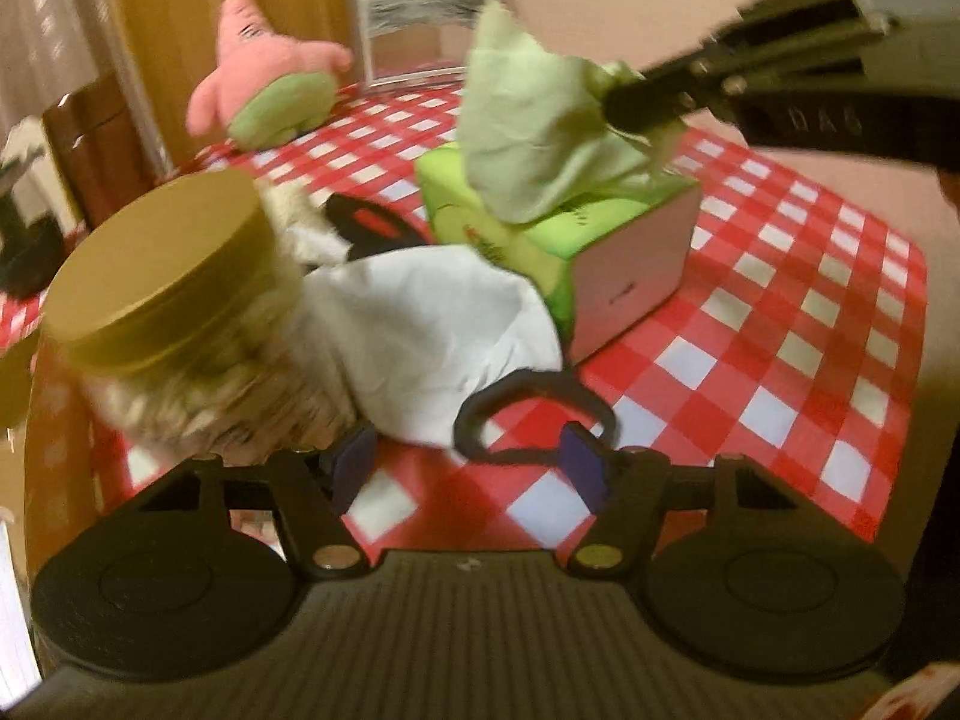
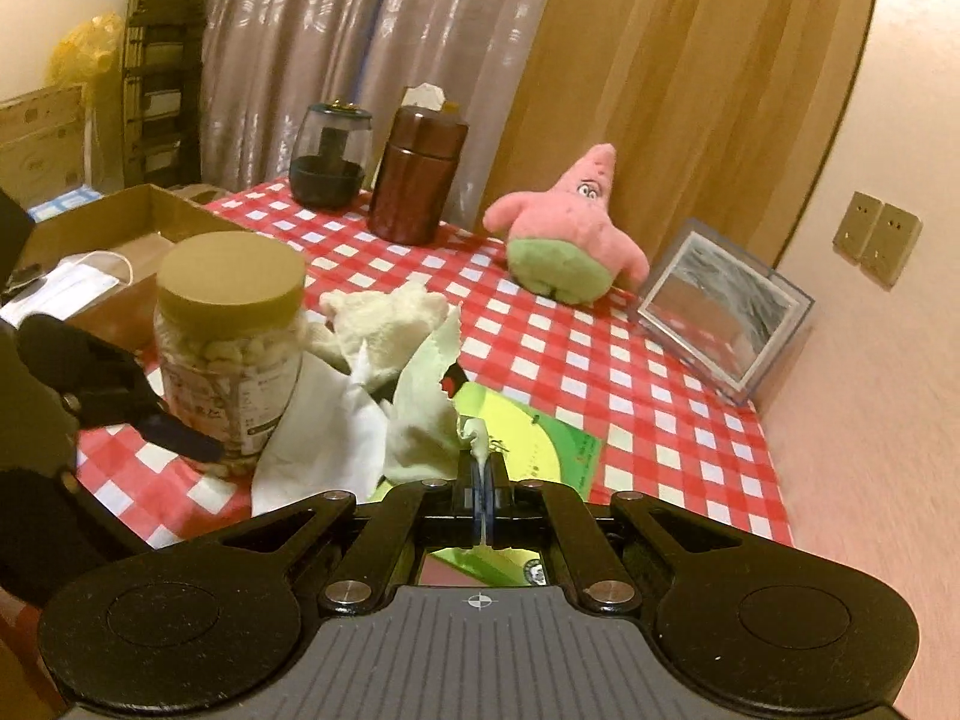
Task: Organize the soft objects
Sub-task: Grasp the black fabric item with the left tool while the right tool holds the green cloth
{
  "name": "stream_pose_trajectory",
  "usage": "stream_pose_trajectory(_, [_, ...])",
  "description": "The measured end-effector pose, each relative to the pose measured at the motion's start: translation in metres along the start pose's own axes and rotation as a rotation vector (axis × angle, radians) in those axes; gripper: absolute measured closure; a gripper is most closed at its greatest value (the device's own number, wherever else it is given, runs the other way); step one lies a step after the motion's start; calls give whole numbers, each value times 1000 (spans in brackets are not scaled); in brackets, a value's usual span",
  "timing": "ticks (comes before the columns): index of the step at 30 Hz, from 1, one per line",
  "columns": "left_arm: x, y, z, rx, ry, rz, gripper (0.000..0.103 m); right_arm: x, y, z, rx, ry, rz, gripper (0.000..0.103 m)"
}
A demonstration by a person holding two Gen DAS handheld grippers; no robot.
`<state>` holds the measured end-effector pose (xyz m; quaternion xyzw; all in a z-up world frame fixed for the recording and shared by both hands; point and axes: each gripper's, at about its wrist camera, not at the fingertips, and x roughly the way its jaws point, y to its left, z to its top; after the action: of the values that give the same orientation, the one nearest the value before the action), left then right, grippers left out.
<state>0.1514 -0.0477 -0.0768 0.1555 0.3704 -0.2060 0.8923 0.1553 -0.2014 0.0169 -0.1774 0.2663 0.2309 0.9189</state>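
Observation:
My right gripper (image 2: 483,480) is shut on a corner of a pale green cloth (image 2: 423,402) and holds it up over a green tissue box (image 2: 534,444); in the left wrist view the cloth (image 1: 528,138) hangs above the box (image 1: 576,252) from the right gripper (image 1: 624,102). My left gripper (image 1: 468,462) is open and empty, low over the checked tablecloth (image 1: 750,312), just before a white cloth (image 1: 432,330). A cream fluffy toy (image 2: 384,324) lies behind the white cloth (image 2: 318,420). A pink starfish plush (image 2: 570,234) stands at the back, also in the left wrist view (image 1: 264,90).
A gold-lidded jar (image 1: 174,276) of snacks stands close at my left. A black ring-shaped handle (image 1: 534,414) lies by my left fingertips. A clear picture frame (image 2: 720,324), a brown canister (image 2: 417,174) and a dark glass jar (image 2: 330,156) stand at the back. A cardboard box (image 2: 120,222) is left.

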Motion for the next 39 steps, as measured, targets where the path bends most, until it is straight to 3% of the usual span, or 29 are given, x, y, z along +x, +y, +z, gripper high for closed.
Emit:
stream_pose_trajectory(8, [29, -22, 7, 164, 29, 96, 56, -1, -6, -2, 24, -2, 16, 102])
stream_pose_trajectory(14, [39, -23, 11, 186, 33, 130, 66, 0, -12, 0, 53, 0, 21, 102])
stream_pose_trajectory(22, [36, -22, 15, 179, 25, 145, 97, -1, -14, 3, 83, -6, 19, 102])
stream_pose_trajectory(33, [-15, -14, 18, 20, -86, 86, 103, -11, -23, 10, 158, -51, 15, 102])
stream_pose_trajectory(39, [-25, -20, 10, 35, -55, 55, 103, -12, -23, 11, 165, -45, 21, 102])
